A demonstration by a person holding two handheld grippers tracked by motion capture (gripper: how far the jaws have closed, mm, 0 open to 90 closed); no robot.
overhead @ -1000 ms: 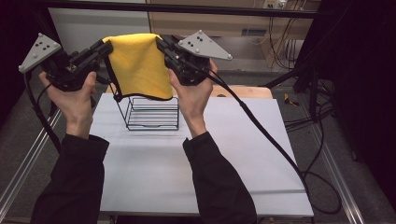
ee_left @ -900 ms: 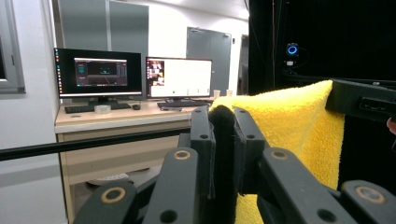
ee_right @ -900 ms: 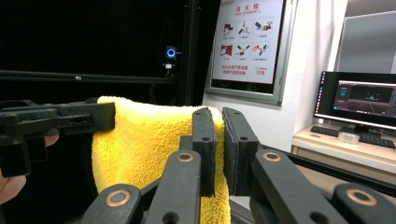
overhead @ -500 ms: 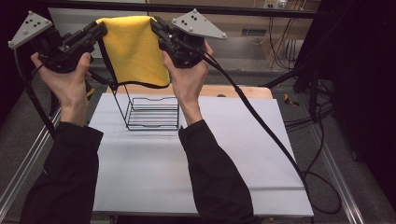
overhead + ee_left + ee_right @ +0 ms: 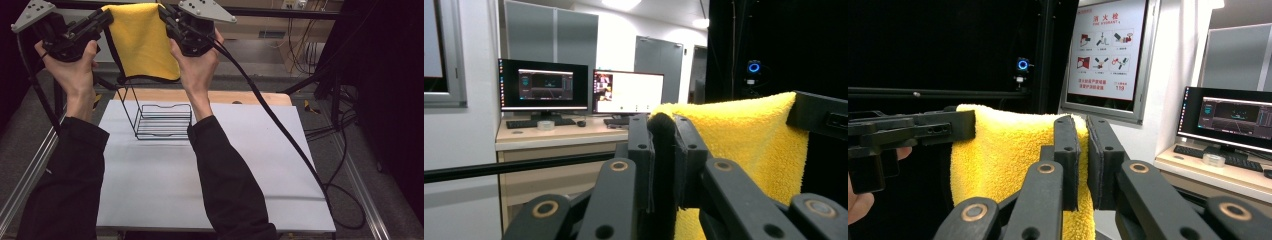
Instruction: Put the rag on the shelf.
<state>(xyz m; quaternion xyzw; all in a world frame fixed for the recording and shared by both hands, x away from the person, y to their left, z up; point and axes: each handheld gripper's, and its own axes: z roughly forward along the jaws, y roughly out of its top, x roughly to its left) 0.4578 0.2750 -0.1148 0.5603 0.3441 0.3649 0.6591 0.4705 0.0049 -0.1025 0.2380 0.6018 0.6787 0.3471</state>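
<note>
The left gripper [image 5: 102,19] and right gripper [image 5: 167,15] each clamp a top corner of the yellow terry cloth [image 5: 142,42], which hangs spread between them, its lower edge above the black wire rack [image 5: 162,121] on the white table [image 5: 240,165].

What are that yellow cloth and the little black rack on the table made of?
The yellow cloth looks like soft microfibre or terry: fuzzy, matte nap, dark-edged hem. The black rack seems thin metal wire with a dark coating; you see straight through its bars.
</note>
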